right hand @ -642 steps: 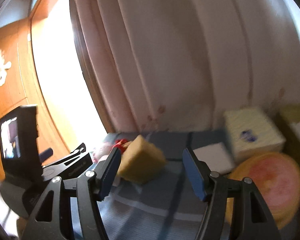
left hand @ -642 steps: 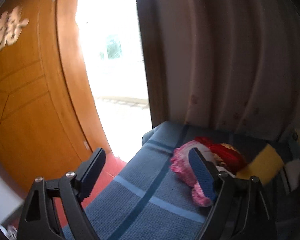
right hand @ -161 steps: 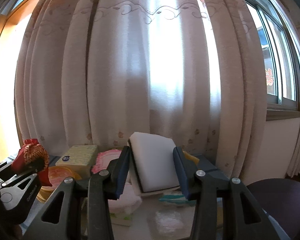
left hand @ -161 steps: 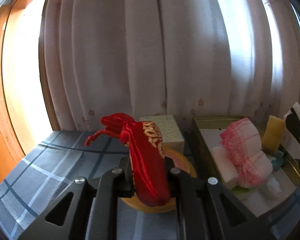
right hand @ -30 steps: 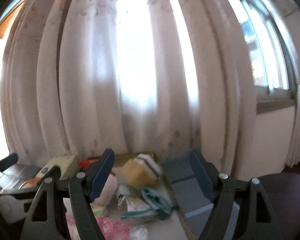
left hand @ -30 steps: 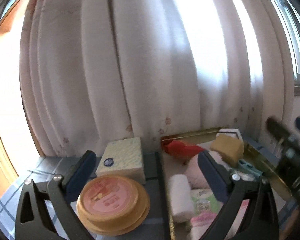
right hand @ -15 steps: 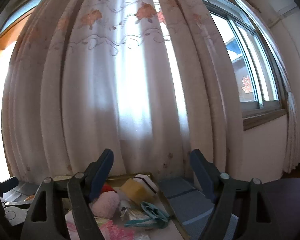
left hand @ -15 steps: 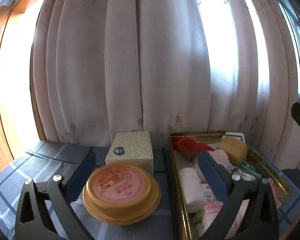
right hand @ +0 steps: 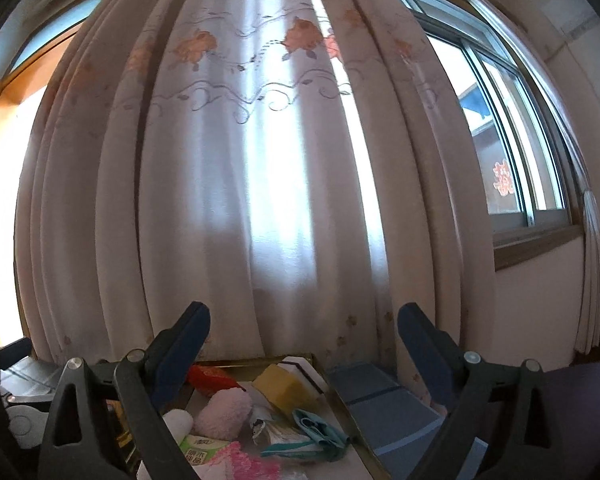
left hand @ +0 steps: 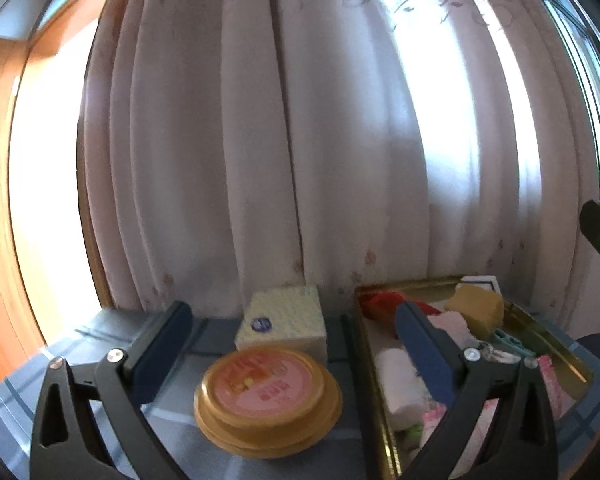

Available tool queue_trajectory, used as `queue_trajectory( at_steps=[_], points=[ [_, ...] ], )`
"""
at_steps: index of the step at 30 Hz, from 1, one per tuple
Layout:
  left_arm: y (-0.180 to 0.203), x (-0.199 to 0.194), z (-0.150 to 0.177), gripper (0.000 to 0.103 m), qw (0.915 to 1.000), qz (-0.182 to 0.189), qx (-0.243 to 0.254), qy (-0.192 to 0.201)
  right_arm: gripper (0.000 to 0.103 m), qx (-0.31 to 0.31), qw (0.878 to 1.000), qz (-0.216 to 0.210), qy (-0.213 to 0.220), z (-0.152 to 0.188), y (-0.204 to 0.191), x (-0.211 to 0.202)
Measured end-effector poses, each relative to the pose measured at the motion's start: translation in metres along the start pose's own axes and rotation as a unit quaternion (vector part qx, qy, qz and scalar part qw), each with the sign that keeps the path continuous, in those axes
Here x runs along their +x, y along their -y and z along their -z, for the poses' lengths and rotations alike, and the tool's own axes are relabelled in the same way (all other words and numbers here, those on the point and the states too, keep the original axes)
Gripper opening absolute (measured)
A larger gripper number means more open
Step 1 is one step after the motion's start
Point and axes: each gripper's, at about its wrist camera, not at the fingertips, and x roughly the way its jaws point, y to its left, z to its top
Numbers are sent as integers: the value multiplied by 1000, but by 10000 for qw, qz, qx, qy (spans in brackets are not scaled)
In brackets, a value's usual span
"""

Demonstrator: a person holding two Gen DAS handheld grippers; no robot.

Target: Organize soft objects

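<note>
Both views had changed since five seconds back. Left wrist: the left gripper (left hand: 290, 330), which earlier clamped the red pouch (left hand: 380, 304), stood wide apart and empty; the pouch lay at the far left corner of the gold metal tray (left hand: 552, 344), beside a yellow sponge (left hand: 476, 306). A round orange tin (left hand: 266, 394) sat outside the tray's left edge. Right wrist: the right gripper (right hand: 304, 334) had let go of the white foam block (right hand: 302, 368), its jaws opening with nothing between; the block lay at the tray's far edge, by a fuzzy pink roll (right hand: 224, 408).
</note>
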Motion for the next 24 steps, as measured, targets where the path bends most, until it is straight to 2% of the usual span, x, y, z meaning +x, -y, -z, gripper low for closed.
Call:
queue_trajectory(
  at_steps=[3, 7, 24],
  points=[
    [-1, -5, -1, 103, 9996, -116, 111, 212, 97, 34, 9999, -34, -108, 1, 1, 4],
    [1, 1, -1, 103, 9998, -85, 172, 43, 97, -54, 9999, -56, -103, 1, -3, 3],
    [-5, -4, -1, 103, 10000, -34, 49, 43, 97, -134, 9999, -77, -76, 1, -6, 2]
  ],
)
